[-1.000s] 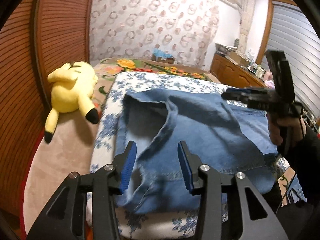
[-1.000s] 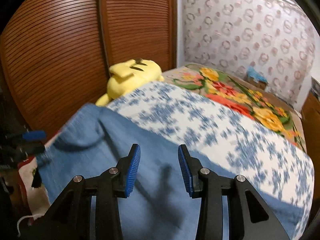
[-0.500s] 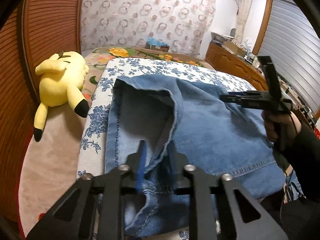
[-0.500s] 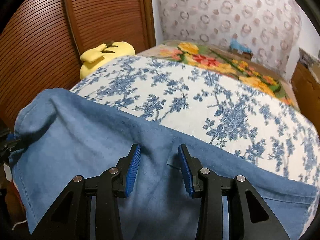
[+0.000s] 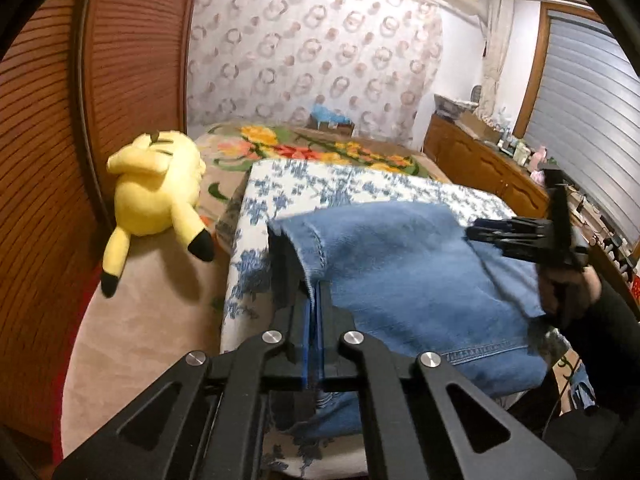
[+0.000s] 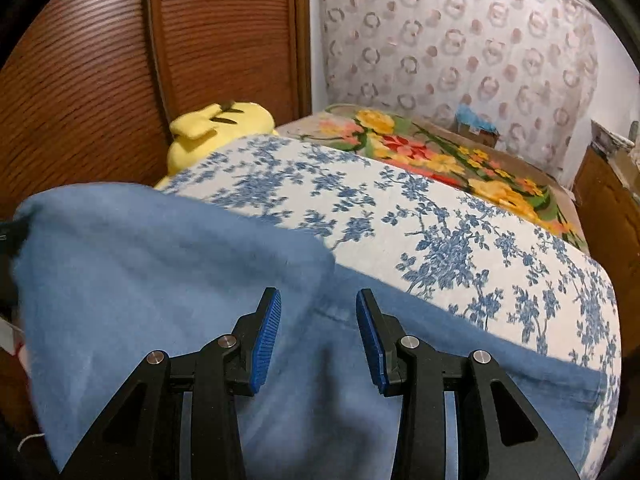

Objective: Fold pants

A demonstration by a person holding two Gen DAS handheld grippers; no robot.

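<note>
Surface: bed with blue-floral white cover (image 6: 400, 208), a flowered blanket (image 5: 320, 150) behind it toward the ring-patterned wall (image 5: 312, 48). Slatted wood doors (image 6: 120, 60) fill the left of both views. Yellow plush toy (image 5: 154, 196) lies mid-left in the left wrist view, beside the cover; wooden dresser (image 5: 480, 168) and shuttered window at right.

Hidden: the right wrist view shows only the top of the plush behind the cover, and the pants' left edge is blurred. Clutter on the dresser is too small to read.

Pants (image 5: 400, 272): blue denim, lying on the near part of the cover, centre to lower frame, one edge lifted.

Left gripper (image 5: 314, 316): pinching that raised denim edge, pads nearly together. Right gripper (image 6: 318, 332): spread, over the denim, nothing between the pads.
</note>
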